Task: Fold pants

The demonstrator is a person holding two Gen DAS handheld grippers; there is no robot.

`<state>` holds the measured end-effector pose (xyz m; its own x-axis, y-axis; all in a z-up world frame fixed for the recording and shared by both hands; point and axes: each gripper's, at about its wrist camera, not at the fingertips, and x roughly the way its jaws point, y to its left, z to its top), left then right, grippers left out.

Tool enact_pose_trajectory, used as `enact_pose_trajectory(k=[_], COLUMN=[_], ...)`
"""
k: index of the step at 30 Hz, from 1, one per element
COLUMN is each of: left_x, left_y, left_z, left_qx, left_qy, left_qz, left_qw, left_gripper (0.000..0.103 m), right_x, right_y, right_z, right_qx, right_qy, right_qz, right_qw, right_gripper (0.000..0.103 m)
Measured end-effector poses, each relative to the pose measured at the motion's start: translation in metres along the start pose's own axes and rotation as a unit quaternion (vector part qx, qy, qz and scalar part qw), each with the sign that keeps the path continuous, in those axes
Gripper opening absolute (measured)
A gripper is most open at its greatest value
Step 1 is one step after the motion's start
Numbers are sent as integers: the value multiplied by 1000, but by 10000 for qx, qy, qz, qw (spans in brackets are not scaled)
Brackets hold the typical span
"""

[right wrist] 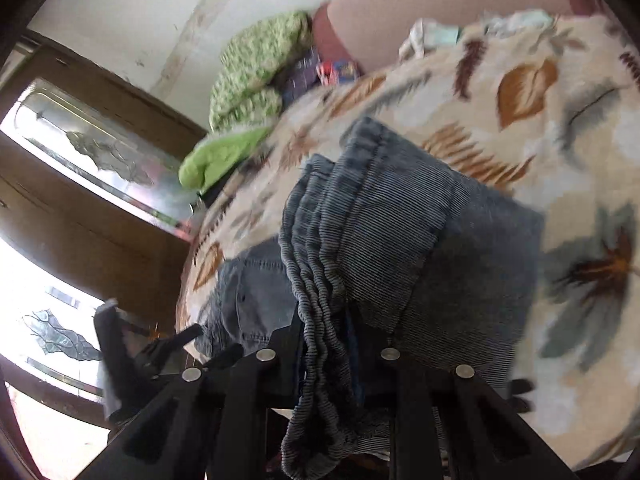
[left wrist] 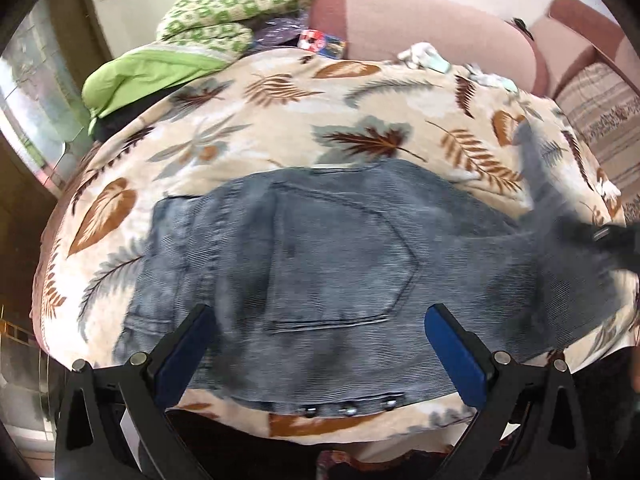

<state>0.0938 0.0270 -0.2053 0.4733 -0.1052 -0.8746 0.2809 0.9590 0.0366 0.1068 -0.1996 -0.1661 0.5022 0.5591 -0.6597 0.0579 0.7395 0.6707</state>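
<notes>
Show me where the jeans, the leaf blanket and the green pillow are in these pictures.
jeans (left wrist: 340,248), left wrist view, on the back pocket panel.
leaf blanket (left wrist: 280,120), left wrist view, on bare patterned cloth beyond the jeans.
green pillow (left wrist: 152,72), left wrist view, on its plain lime side.

Leaf-print blanket (left wrist: 360,92) under grey pants (left wrist: 320,248), green pillows (left wrist: 224,4) behind.

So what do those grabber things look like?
Each hand-held gripper is black plastic with two long fingers and round silver bolts at the joints. The left hand-held gripper has blue pads on the insides of its fingers. The right hand-held gripper looks black too; its pads are hidden.
</notes>
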Motion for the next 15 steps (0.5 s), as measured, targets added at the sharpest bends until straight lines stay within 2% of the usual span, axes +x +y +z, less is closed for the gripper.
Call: enact_pose_trajectory(k=[3,5,8,10,13,15], left_x=[6,9,10,12,18,28], left_y=[17,23,27,20,-5,-31], left_z=[-3,-5,-6,-6,-3,-2], left_qx=[-194,-287,-373,-362,-169,54], left_qy=[67,120,114,112,122,163], left_qz=[22,26,-53,-171,-398,-498], left_qw=[9998,9995,9992,9991,9990,9986], left_gripper=[103,103,103,103,103,103], right_x=[53,73,61,39,2,-7], right_y=[-1,-2,2,-5,-31,-57], right_z=[-9,-14,-15,-12,-5,-6], right_qx=[177,190,-10,-10,305,546], right_qy=[661,868,630,261,-310,-386], right_qz=[146,13,110,88,37,-240], right_qw=[9975,9960,9980,9996,9990,9975], right_gripper=[33,35,37,37,37,36])
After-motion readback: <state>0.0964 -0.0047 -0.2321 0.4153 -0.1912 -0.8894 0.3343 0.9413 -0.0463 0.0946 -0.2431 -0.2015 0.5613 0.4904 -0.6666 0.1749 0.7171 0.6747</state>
